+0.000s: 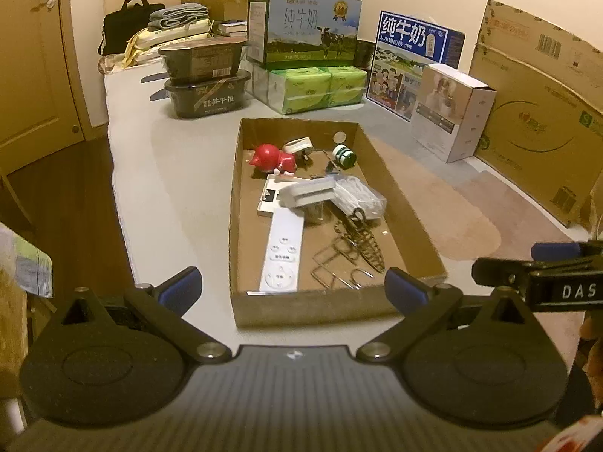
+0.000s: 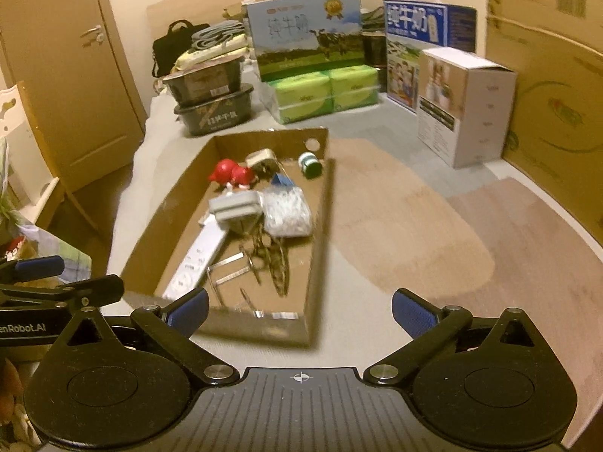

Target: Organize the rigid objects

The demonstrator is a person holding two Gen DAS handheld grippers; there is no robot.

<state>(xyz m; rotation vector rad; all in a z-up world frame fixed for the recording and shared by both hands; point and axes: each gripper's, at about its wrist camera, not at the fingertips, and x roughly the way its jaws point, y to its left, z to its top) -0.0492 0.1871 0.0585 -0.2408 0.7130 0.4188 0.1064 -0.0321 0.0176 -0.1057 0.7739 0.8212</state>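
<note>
A shallow cardboard tray (image 1: 241,301) (image 2: 316,233) lies on the grey table and holds a jumble of rigid objects. Inside are a red figurine (image 1: 272,158) (image 2: 230,174), a white power strip (image 1: 282,254) (image 2: 198,256), a grey-white block (image 1: 307,194) (image 2: 235,205), a green-capped jar (image 1: 344,155) (image 2: 310,164), a white plug (image 1: 299,147) (image 2: 260,159), a clear bag (image 1: 360,196) (image 2: 286,211) and metal wire pieces (image 1: 348,254) (image 2: 269,260). My left gripper (image 1: 292,290) stands open before the tray's near wall. My right gripper (image 2: 299,314) is open too, at the tray's near right corner. Neither holds anything.
Behind the tray stand two stacked black food tubs (image 1: 207,75), green tissue packs (image 1: 316,86), milk cartons (image 1: 305,26) (image 1: 414,60), a white box (image 1: 450,113) and a big cardboard carton (image 1: 539,113). A wooden door (image 1: 34,56) and dark floor are at the left.
</note>
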